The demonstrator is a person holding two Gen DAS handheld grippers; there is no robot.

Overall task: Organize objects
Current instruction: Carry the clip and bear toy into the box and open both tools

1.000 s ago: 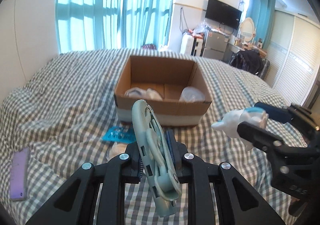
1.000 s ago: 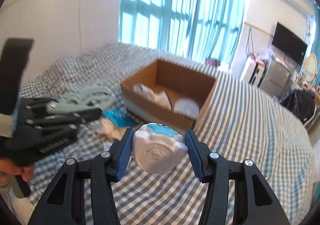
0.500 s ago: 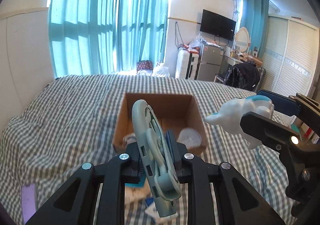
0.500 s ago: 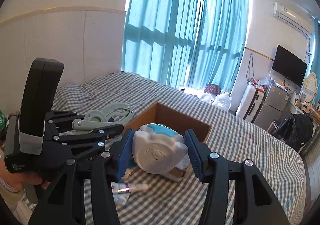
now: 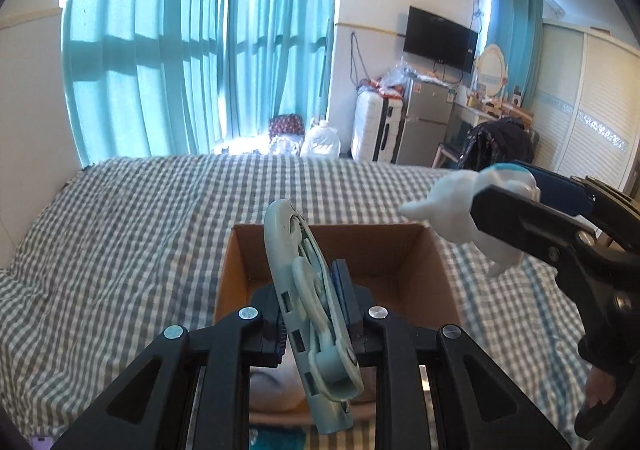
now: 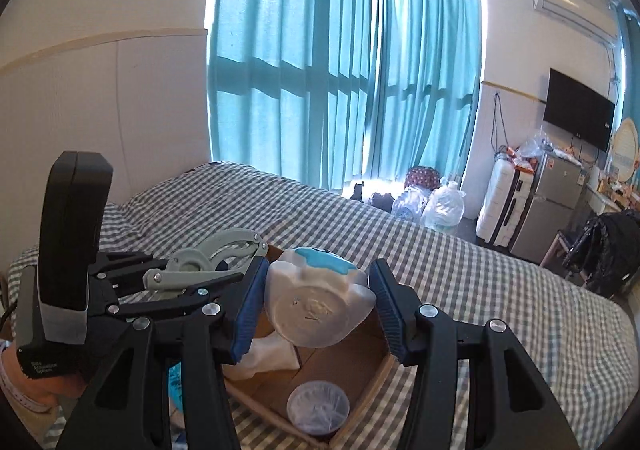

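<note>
My left gripper [image 5: 308,298] is shut on a pale grey-green hand tool [image 5: 286,246], which stands on edge between the pads. It hangs over the near side of an open cardboard box [image 5: 328,227] on the bed. My right gripper [image 6: 318,306] is shut on a white toy figure with a blue top [image 6: 316,290], held above the same box [image 6: 372,382]. In the right wrist view the left gripper [image 6: 192,274] and its tool [image 6: 216,250] sit just left of the toy. The left wrist view shows the right gripper [image 5: 516,198] and toy [image 5: 456,202] at right.
Inside the box lie a white lump [image 6: 268,354] and a round clear lidded tub [image 6: 318,406]. A blue packet [image 5: 276,442] lies on the checked bedcover [image 5: 140,230] before the box. Beyond the bed are curtains, a suitcase [image 6: 504,202] and a small fridge.
Both grippers have travelled forward with their loads, from short of the box to above it. The box has slid from mid-frame down under the fingers. Neither grip has changed.
</note>
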